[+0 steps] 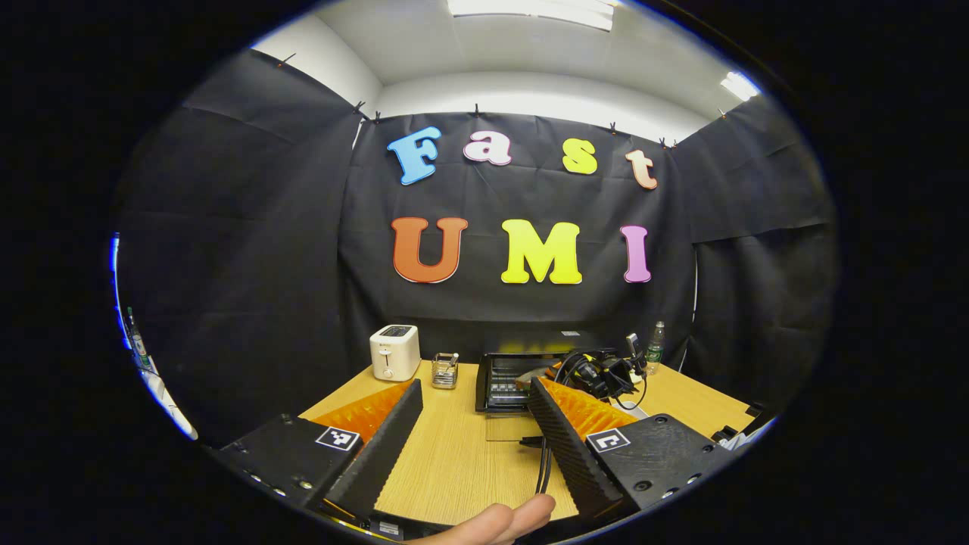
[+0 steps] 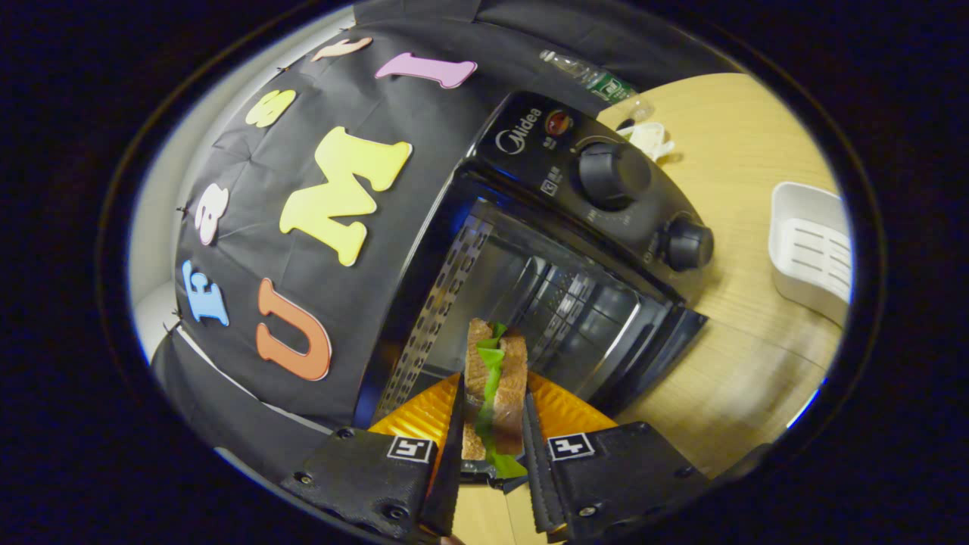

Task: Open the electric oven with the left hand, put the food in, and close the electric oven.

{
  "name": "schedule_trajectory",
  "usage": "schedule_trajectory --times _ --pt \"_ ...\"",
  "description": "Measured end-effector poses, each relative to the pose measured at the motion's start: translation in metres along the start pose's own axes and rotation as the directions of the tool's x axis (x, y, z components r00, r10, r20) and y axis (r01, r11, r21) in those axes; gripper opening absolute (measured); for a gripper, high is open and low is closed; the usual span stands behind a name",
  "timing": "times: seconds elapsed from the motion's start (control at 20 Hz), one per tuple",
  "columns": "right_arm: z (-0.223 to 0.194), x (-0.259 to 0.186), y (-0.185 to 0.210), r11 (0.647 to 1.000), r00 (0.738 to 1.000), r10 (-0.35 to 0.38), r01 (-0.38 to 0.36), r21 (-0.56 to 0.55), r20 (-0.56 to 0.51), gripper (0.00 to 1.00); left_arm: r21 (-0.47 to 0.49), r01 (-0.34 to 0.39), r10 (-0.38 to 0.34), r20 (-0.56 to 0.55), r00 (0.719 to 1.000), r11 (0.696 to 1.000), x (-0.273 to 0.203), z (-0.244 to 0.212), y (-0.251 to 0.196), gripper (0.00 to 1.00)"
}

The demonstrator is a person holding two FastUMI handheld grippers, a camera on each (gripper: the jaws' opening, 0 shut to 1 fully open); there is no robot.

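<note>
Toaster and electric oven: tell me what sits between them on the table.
In the left gripper view, a small wire holder stands between the toaster and the open electric oven.

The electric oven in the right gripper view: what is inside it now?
The electric oven stands open; a wire rack and a perforated side wall show inside, with no food on the visible rack. The sandwich, clamped in the right gripper, covers the cavity's lower front.

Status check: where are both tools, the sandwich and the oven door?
Left tool open, back from the table. Right tool shut on brown-bread lettuce sandwich, at the black electric oven's open mouth. Nothing blocking.
</note>
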State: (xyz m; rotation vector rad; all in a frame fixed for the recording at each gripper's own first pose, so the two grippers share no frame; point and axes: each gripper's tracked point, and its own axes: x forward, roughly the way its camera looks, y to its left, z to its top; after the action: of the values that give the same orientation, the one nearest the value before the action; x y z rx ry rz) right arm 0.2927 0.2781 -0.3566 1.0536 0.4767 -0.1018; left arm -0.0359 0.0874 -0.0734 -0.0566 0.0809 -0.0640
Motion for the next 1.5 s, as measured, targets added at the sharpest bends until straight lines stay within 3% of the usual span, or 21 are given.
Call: schedule_trajectory --times 0.25,0.6,0.75,0.8,0.85,1.05,1.1,1.15,1.35,1.4,1.45,1.5 --pt "-0.002 0.027 0.003 1.0 1.0 0.013 -0.012 -0.023 0.022 0.37 0.002 -0.009 0.009 -0.028 1.0 1.0 0.016 -0.01 0.006 0.93" --pt "-0.008 0.039 -0.017 0.989 0.999 -0.039 0.04 -0.143 0.012 0.51 0.03 -0.008 0.009 -0.046 0.999 1.0 0.015 -0.022 0.002 0.93" --pt "-0.009 0.029 -0.013 0.945 0.997 -0.059 0.072 -0.318 0.049 0.77 0.04 -0.007 0.01 -0.055 0.998 0.999 0.012 -0.026 -0.002 0.93" --pt "-0.01 0.025 -0.013 0.928 0.996 -0.061 0.078 -0.363 0.06 0.8 0.044 -0.011 0.014 -0.058 0.998 0.999 0.01 -0.027 -0.002 0.93" --pt "-0.013 0.021 -0.011 0.92 0.997 -0.046 0.066 -0.387 0.061 0.92 0.046 -0.016 0.019 -0.062 0.998 0.999 0.011 -0.03 -0.001 0.93" --pt "-0.022 -0.006 -0.013 0.916 0.999 -0.029 0.038 -0.399 0.029 0.93 0.026 -0.014 0.016 -0.09 0.996 1.0 0.009 -0.038 -0.003 0.93" --pt "-0.022 -0.014 -0.011 0.912 0.999 -0.019 0.029 -0.409 0.028 0.85 0.027 -0.016 0.019 -0.092 0.996 1.0 0.009 -0.039 -0.002 0.93" --pt "-0.021 -0.023 -0.01 0.909 0.999 -0.007 0.02 -0.416 0.032 0.93 0.024 -0.018 0.02 -0.101 0.995 1.0 0.009 -0.041 -0.001 0.93" --pt "-0.021 -0.038 -0.008 0.904 1.0 -0.007 0.011 -0.428 0.01 0.94 -0.003 -0.023 0.023 -0.134 0.991 1.0 -0.004 -0.053 -0.002 0.94" --pt "-0.021 -0.034 -0.008 0.895 1.0 -0.018 0.016 -0.446 0.0 1.0 -0.008 -0.027 0.026 -0.138 0.99 1.0 -0.009 -0.055 0.0 0.94" --pt "-0.021 -0.028 -0.009 0.885 0.999 -0.032 0.024 -0.465 -0.01 0.87 -0.012 -0.034 0.032 -0.14 0.99 0.999 -0.013 -0.057 0.001 0.94" --pt "-0.023 -0.021 -0.01 0.876 0.999 -0.044 0.026 -0.482 -0.026 0.87 -0.017 -0.039 0.036 -0.142 0.989 0.999 -0.015 -0.059 0.002 0.94"
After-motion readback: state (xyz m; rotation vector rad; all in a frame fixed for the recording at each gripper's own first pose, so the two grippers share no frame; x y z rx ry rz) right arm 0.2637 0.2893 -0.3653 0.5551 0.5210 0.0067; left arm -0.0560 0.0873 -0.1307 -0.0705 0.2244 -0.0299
